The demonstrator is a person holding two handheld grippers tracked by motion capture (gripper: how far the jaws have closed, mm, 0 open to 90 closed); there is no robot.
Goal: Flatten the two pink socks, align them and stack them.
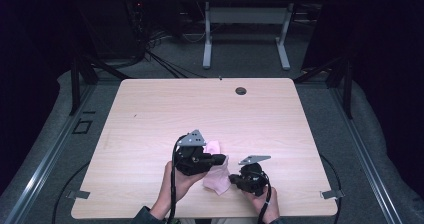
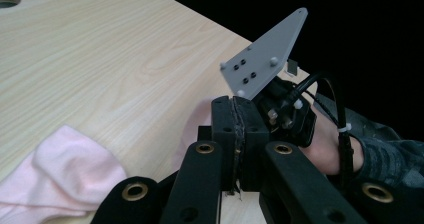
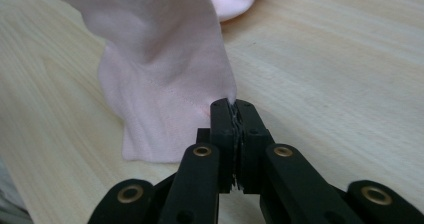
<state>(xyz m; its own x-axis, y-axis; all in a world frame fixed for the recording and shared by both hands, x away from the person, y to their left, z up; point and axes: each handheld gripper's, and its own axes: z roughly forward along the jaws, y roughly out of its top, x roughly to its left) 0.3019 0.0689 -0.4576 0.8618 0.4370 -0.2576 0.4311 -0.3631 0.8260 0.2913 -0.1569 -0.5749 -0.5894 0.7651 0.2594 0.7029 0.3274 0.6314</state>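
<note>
A pink cloth (image 1: pixel 216 180) lies near the front of the wooden table (image 1: pixel 150 114), partly raised between my two grippers. My left gripper (image 1: pixel 222 160) is shut and holds an upper part of the cloth off the table; in the left gripper view its jaws (image 2: pixel 235 103) meet, with pink fabric (image 2: pixel 65 169) beside and below them. My right gripper (image 1: pixel 233 178) sits to the right of the cloth. In the right gripper view its jaws (image 3: pixel 233 104) are shut on a corner of the hanging cloth (image 3: pixel 160 84), whose lower edge rests on the wood.
A round cable hole (image 1: pixel 240 90) sits near the table's far edge. A second table (image 1: pixel 245 14) stands farther back on the grey floor, with cables (image 1: pixel 160 59) lying near it. Both hands work close to the table's front edge (image 1: pixel 200 215).
</note>
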